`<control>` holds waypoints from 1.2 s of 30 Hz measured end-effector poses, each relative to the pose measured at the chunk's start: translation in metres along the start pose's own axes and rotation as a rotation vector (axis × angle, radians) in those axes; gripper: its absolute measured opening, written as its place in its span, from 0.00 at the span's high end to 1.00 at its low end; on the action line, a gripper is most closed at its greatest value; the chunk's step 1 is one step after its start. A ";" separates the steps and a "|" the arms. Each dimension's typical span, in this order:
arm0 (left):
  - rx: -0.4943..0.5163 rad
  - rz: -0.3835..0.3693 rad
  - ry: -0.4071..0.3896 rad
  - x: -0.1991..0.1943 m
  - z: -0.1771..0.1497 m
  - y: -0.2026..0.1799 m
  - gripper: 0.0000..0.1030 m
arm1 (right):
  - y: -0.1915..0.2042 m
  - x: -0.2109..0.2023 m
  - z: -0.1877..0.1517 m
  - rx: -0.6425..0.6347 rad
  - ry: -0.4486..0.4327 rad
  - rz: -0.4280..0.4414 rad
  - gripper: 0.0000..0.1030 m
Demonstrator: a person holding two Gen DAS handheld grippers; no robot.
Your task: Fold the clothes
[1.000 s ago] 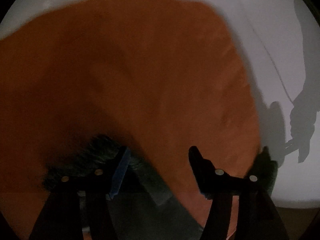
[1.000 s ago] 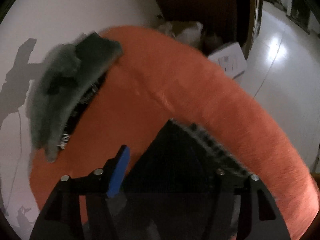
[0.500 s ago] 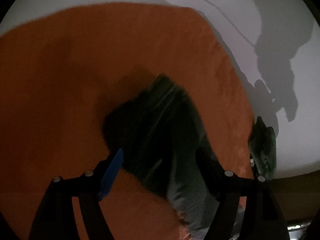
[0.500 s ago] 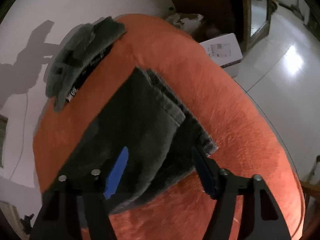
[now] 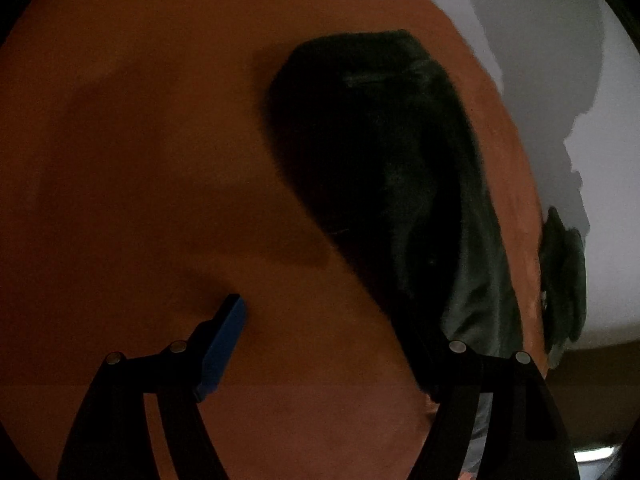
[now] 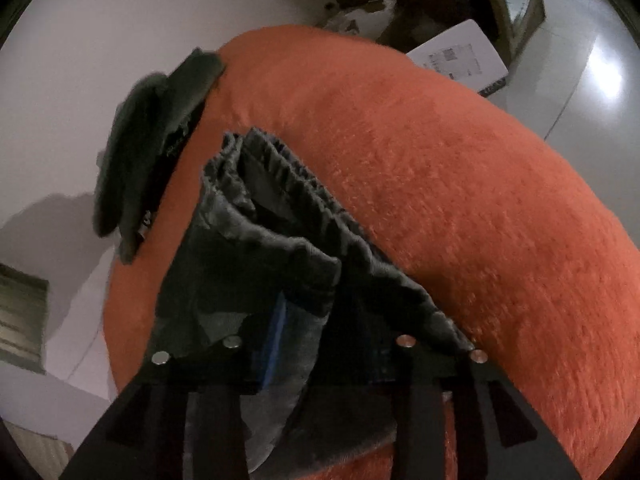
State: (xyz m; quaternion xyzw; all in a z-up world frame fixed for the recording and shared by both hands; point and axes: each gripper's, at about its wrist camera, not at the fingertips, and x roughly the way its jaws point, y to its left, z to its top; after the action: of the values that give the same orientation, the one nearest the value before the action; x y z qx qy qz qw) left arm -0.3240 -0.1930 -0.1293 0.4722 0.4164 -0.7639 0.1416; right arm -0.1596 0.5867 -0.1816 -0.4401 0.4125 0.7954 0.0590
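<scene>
A dark grey garment with an elastic waistband [image 6: 264, 232] lies folded on an orange fleece surface [image 6: 460, 200]. My right gripper [image 6: 320, 340] is shut on its near folded edge, and the cloth bunches up over both fingers. In the left wrist view the same garment [image 5: 380, 152] is a dark mass at centre right on the orange surface [image 5: 140, 168]. My left gripper [image 5: 332, 344] stands open just left of it with nothing between its fingers; the right finger is lost against the dark cloth.
A second dark grey garment [image 6: 148, 152] hangs over the far edge of the orange surface next to a white wall, and shows again as a grey garment [image 5: 564, 276] at the right rim. A white labelled box [image 6: 460, 56] and a shiny tiled floor [image 6: 580, 88] lie beyond.
The right gripper's jaws have narrowed and closed on the garment's near edge, which has risen. The left gripper has drawn back to the left, and the garment now lies to its right.
</scene>
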 end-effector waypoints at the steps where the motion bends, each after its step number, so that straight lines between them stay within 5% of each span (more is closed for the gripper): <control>1: 0.019 -0.012 0.000 -0.005 0.000 -0.004 0.26 | 0.002 -0.001 0.001 -0.006 -0.015 -0.008 0.69; 2: 0.041 -0.013 -0.005 -0.009 0.001 -0.006 0.26 | 0.005 -0.005 0.001 -0.009 -0.038 -0.023 0.86; 3: 0.064 -0.015 -0.010 -0.013 0.001 -0.009 0.26 | 0.007 -0.013 -0.002 -0.001 -0.063 -0.047 0.89; 6: 0.099 -0.002 -0.037 -0.027 0.004 -0.010 0.26 | 0.009 -0.048 -0.015 0.052 -0.135 -0.141 0.91; 10: 0.024 -0.031 -0.034 -0.034 0.008 0.014 0.26 | 0.005 -0.096 -0.030 0.171 -0.190 -0.158 0.92; 14: -0.027 -0.046 -0.007 -0.040 0.015 0.037 0.26 | 0.008 -0.081 -0.036 0.101 -0.156 -0.300 0.92; 20: -0.025 -0.030 0.020 -0.035 0.027 0.052 0.26 | -0.041 -0.064 -0.041 0.288 -0.112 -0.144 0.81; 21: -0.025 -0.035 0.023 -0.035 0.031 0.054 0.26 | -0.042 -0.068 -0.044 0.302 -0.115 -0.137 0.70; 22: -0.026 -0.040 0.025 -0.036 0.034 0.057 0.26 | -0.043 -0.072 -0.048 0.315 -0.118 -0.130 0.46; 23: -0.027 -0.045 0.028 -0.036 0.038 0.059 0.26 | -0.044 -0.078 -0.052 0.332 -0.132 -0.107 0.36; 27: -0.029 -0.064 0.038 -0.036 0.053 0.067 0.26 | -0.049 -0.081 -0.069 0.417 -0.130 -0.043 0.34; 33: 0.008 -0.077 0.086 -0.032 0.073 0.069 0.26 | -0.024 -0.054 -0.071 0.328 -0.110 0.048 0.34; 36: -0.039 -0.083 0.120 -0.029 0.083 0.086 0.26 | -0.019 -0.045 -0.070 0.347 -0.126 0.063 0.49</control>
State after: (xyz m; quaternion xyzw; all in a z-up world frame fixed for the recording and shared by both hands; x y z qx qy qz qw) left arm -0.3073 -0.3150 -0.1313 0.4965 0.4583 -0.7312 0.0939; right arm -0.0775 0.5615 -0.1785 -0.3593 0.5526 0.7399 0.1346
